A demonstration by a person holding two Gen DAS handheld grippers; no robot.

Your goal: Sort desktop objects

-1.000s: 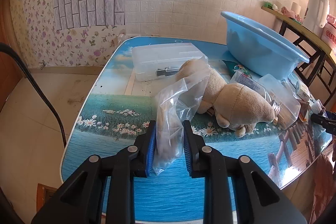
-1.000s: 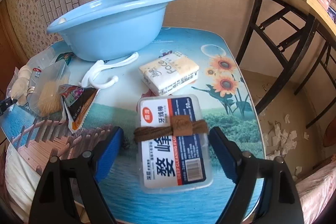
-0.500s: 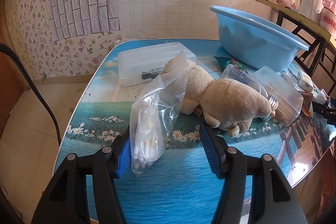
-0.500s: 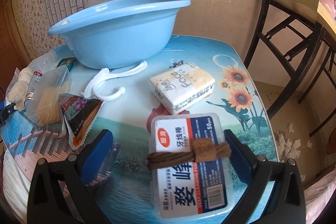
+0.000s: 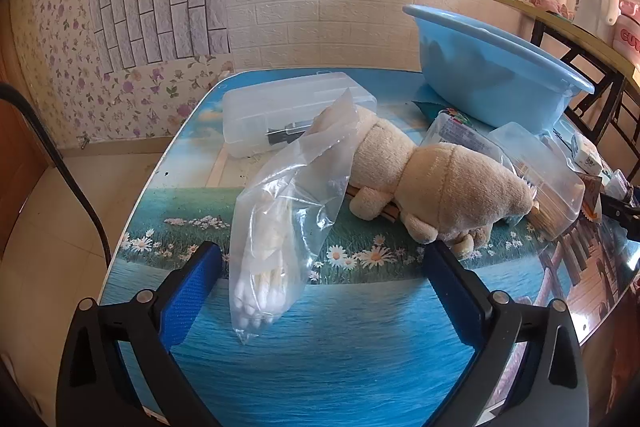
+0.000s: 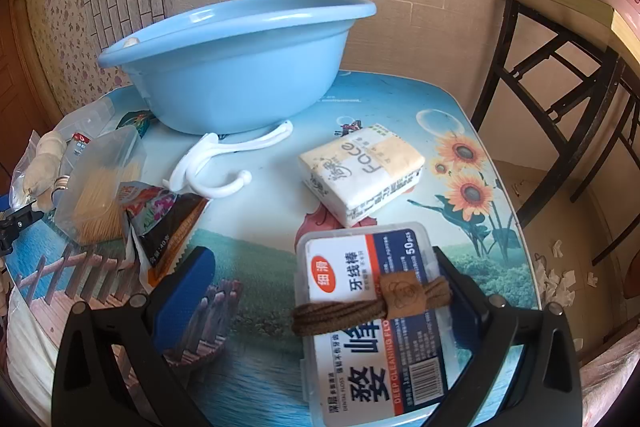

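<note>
The left gripper (image 5: 322,269) has just been opening its jaws, now wide, with the clear bag of cotton swabs (image 5: 280,227) lying loose between them on the desk (image 5: 360,347), its top leaning on a plush toy (image 5: 440,179). The right gripper (image 6: 326,281) stands wide around the floss pick box (image 6: 376,319), whose right edge sits against the right jaw; whether they touch I cannot tell. Beyond lie a tissue pack (image 6: 364,171) and a blue basin (image 6: 240,59).

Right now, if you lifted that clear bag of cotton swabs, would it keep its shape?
Probably not. The bag is thin, crinkled film leaning on the plush toy, so it should flop. The swabs sit bunched at one end; they'd likely slide. It looks light.
</note>
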